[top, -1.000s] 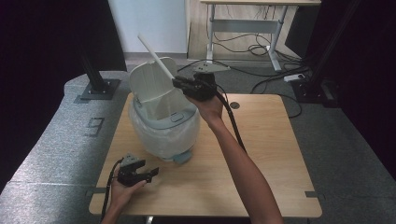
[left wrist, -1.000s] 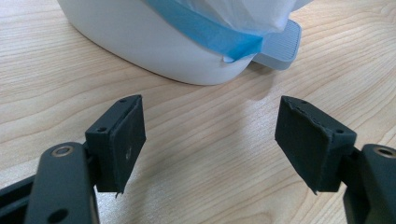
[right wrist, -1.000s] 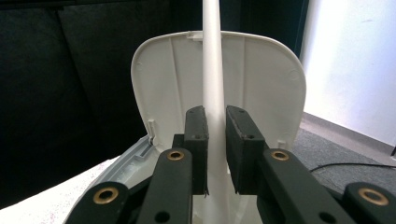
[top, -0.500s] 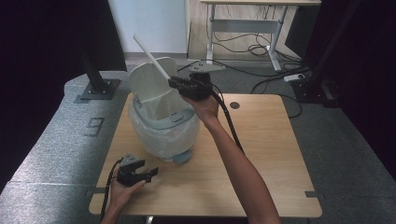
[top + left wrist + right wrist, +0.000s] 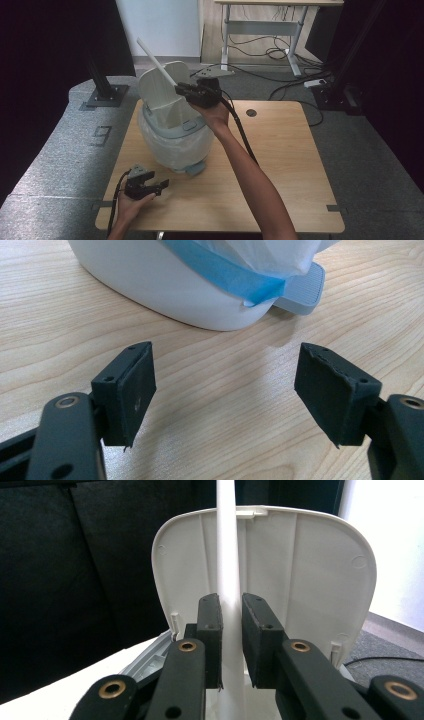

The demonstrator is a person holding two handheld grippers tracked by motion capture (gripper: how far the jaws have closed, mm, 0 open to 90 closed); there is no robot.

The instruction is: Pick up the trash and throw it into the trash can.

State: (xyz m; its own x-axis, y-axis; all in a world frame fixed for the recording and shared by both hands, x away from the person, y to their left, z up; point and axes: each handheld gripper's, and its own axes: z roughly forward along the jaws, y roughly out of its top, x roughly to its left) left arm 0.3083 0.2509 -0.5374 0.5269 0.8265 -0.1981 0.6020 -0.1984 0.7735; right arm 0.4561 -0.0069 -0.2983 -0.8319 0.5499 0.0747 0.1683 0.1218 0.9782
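A white pedal bin lined with a white bag stands on the wooden table, its lid raised upright. My right gripper is over the bin's rim, shut on a long white rod that slants up and away to the left. In the right gripper view the rod runs up between the pads in front of the lid's underside. My left gripper rests open near the table's front left. Its jaws face the bin's base and grey pedal, with nothing between them.
A blue band holds the bag around the bin. Grey mats surround the table, and a black stand base sits at the back left. Cables and a desk frame lie behind. A round hole marks the tabletop.
My right gripper and the white rod have drifted slightly to the left over the bin. The left gripper has stayed where it was.
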